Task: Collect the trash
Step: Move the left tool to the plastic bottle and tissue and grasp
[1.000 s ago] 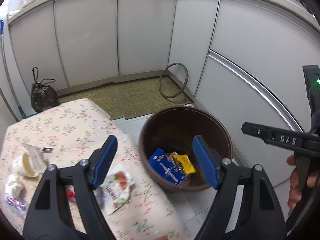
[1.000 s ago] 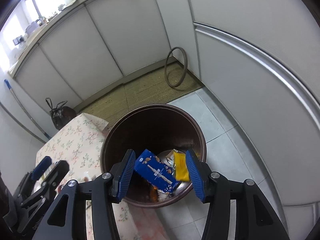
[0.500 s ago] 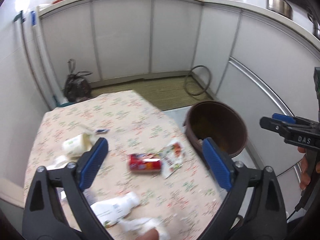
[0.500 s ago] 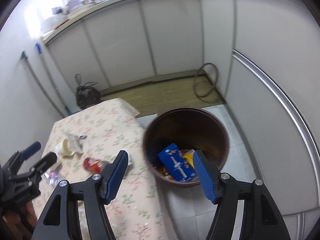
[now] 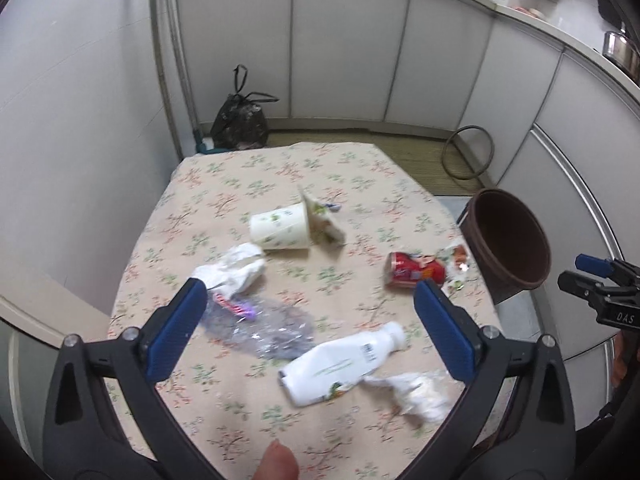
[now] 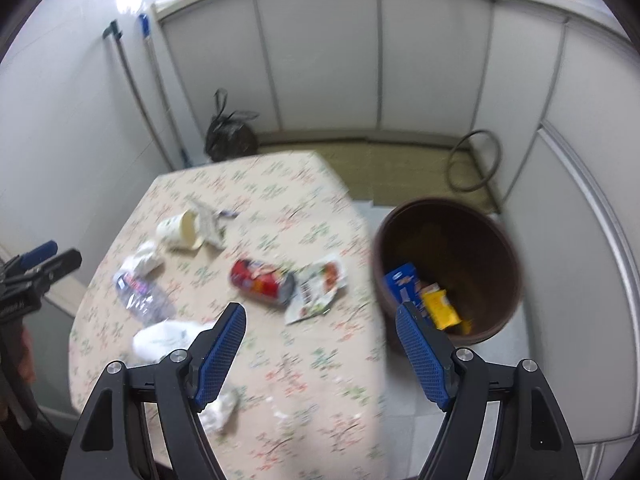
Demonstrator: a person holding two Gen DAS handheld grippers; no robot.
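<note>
A brown bin (image 5: 508, 240) (image 6: 448, 264) stands on the floor right of the table and holds a blue pack (image 6: 402, 282) and a yellow pack (image 6: 440, 306). On the floral table (image 5: 280, 168) lie a red can (image 5: 414, 271) (image 6: 262, 280), a white bottle (image 5: 340, 364), a crushed clear bottle (image 5: 256, 322), a paper cup (image 5: 280, 228), crumpled tissues (image 5: 236, 268) and a wrapper (image 6: 318, 286). My left gripper (image 5: 312, 334) is open and empty above the table's near part. My right gripper (image 6: 320, 356) is open and empty over the table's right edge.
A black rubbish bag (image 5: 240, 120) sits on the floor by the far wall. White cabinets (image 5: 340, 48) line the back and right. A ring of hose (image 5: 466, 158) leans at the cabinet corner. Mop handles (image 5: 176, 60) stand at the left wall.
Both grippers have swung left and back from over the bin to above the table. Both stay open and empty. The table's trash has come into view.
</note>
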